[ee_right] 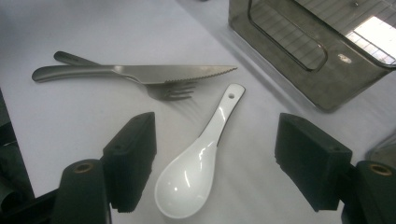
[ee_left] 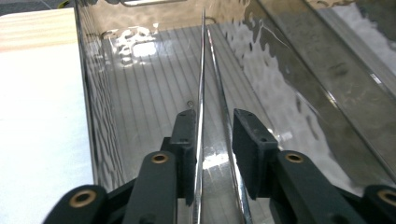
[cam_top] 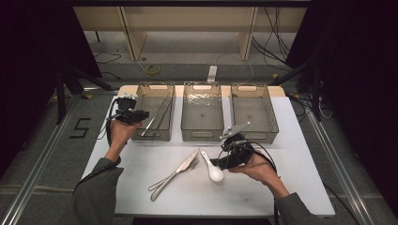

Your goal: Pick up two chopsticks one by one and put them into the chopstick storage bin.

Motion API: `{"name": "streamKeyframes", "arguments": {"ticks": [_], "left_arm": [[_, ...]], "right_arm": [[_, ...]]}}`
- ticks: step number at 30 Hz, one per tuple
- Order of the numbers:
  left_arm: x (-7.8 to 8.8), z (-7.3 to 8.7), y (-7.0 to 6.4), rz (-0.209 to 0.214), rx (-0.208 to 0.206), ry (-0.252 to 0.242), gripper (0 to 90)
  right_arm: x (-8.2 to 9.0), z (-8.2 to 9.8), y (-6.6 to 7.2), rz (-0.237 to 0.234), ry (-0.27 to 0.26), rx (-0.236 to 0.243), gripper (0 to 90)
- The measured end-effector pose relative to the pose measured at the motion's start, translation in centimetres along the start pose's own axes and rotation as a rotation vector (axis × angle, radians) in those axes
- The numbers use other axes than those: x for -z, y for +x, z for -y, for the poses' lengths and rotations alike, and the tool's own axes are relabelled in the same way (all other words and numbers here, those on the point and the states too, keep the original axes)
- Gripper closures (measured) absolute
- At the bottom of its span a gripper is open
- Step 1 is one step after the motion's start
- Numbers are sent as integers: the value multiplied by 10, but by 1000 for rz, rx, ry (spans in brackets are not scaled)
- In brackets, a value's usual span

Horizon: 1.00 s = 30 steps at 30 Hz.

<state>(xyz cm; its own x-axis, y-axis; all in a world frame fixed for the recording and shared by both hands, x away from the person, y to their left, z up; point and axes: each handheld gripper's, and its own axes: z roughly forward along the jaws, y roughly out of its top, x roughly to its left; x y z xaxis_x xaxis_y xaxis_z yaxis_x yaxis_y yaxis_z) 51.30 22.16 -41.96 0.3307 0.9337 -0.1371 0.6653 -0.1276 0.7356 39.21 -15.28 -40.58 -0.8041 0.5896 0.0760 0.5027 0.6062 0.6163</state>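
Note:
Two thin metal chopsticks [ee_left: 202, 70] lie lengthwise in the smoky clear left basket [cam_top: 152, 89], resting against its near wall. My left gripper [ee_left: 215, 126] reaches over that near wall; its jaws stand a little apart with both chopsticks between them, unpressed. From the high view the left gripper [cam_top: 144, 114] sits at the basket's near-left corner. My right gripper [ee_right: 215, 128] is open wide just above a white ceramic spoon [ee_right: 187, 182] that lies on the table [cam_top: 263, 187] between its jaws. The right gripper [cam_top: 218, 162] hovers at the spoon [cam_top: 214, 171].
A steel knife [cam_top: 187, 163] and fork [cam_top: 171, 182] lie crossed on the white table, left of the spoon. Two more baskets, middle [cam_top: 202, 85] and right [cam_top: 253, 86], stand in a row behind. The middle basket's near wall [ee_right: 299, 70] is close ahead of the right gripper.

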Motion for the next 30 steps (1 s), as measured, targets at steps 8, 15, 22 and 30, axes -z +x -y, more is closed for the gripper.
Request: {"name": "streamKeyframes", "arguments": {"ticks": [8, 15, 22, 30], "left_arm": [[30, 13, -15, 78, 27, -45, 393], [50, 21, -29, 132, -3, -100, 280], [49, 38, -38, 182, -23, -94, 231], [53, 47, -48, 233, -38, -127, 193]], "right_arm": [[-2, -1, -1, 14, 7, -4, 302], [-4, -2, -3, 19, 3, -12, 301], [-7, -2, -4, 29, 10, -15, 301], [-11, -3, -6, 26, 11, -31, 304]]}}
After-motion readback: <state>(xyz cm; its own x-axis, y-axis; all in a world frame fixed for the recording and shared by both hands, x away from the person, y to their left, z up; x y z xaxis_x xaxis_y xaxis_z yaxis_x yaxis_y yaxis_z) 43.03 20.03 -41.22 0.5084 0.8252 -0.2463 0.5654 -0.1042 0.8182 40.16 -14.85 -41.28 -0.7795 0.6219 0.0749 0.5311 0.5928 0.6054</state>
